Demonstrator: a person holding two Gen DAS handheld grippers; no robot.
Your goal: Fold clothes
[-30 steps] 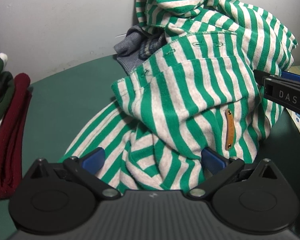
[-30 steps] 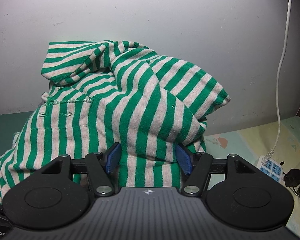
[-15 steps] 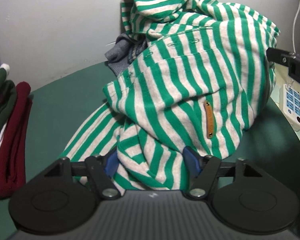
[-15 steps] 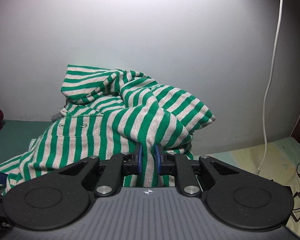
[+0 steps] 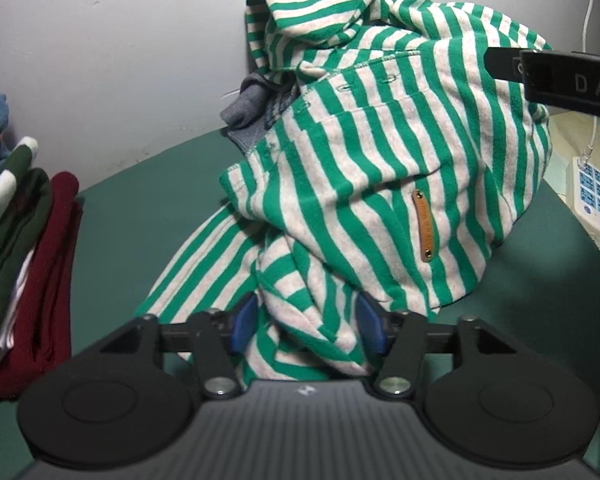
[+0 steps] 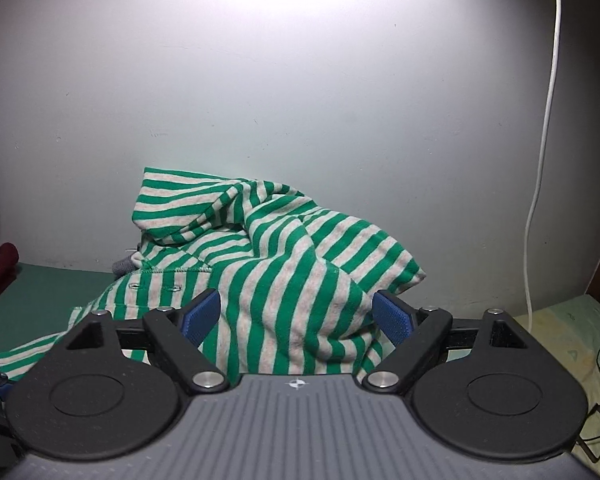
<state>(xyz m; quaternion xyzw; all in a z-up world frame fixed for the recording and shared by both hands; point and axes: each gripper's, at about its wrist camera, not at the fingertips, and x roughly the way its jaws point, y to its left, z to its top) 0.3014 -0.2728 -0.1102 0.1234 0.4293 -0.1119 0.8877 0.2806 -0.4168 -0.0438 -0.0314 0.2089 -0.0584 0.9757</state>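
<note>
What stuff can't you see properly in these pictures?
- Grey garment: left wrist view, mostly under the striped top.
- Tag lettering: left wrist view, too small.
- Folded stack: left wrist view, cut by the left edge.
- Cable: right wrist view, runs off the top.

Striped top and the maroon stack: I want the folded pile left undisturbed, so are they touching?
Apart. The left wrist view shows bare green table between the striped top and the maroon stack.
</note>
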